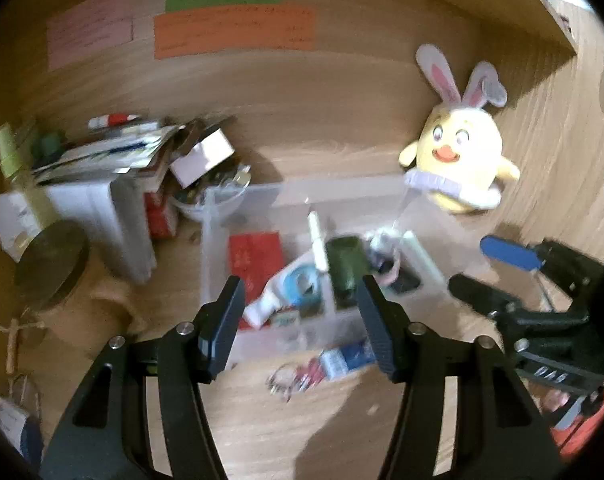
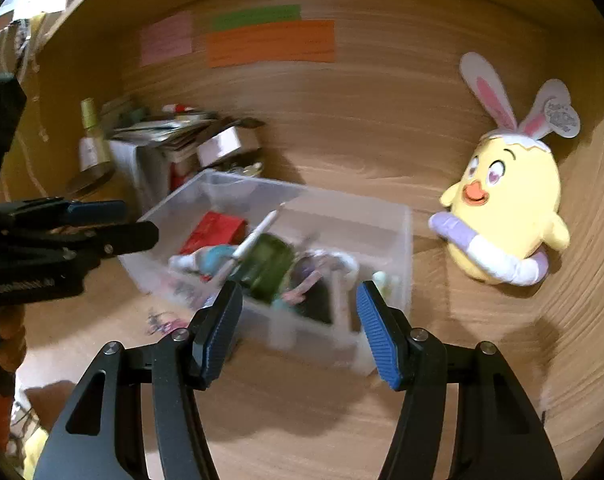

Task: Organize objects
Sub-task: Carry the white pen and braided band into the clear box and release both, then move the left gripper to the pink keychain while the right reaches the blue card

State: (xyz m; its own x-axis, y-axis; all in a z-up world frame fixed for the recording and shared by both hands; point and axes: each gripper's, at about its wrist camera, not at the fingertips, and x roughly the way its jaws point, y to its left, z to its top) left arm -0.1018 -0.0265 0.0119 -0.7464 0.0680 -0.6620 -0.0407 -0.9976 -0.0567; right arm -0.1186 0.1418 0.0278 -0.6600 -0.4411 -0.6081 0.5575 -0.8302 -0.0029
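A clear plastic bin (image 1: 222, 216) stands on the wooden desk and holds a red box (image 1: 256, 256), a white and blue tape dispenser (image 1: 290, 288), a dark green item (image 1: 344, 264) and a white pen (image 1: 317, 240). My left gripper (image 1: 300, 296) hovers over the bin's near side, open, nothing between its pads. A key ring with small packets (image 1: 302, 372) lies in front of the bin. In the right wrist view my right gripper (image 2: 298, 300) is open above the bin's (image 2: 398, 248) near corner, beside the green item (image 2: 270, 266). Each gripper shows at the edge of the other's view.
A yellow plush chick with bunny ears (image 1: 458, 160) leans on the back wall right of the bin. Left of it stand stacked papers on white boxes (image 1: 102, 160), a bowl of small things (image 1: 210, 196), a bottle (image 1: 10, 152) and a round dark lid (image 1: 50, 260). Coloured notes (image 1: 234, 32) hang on the wall.
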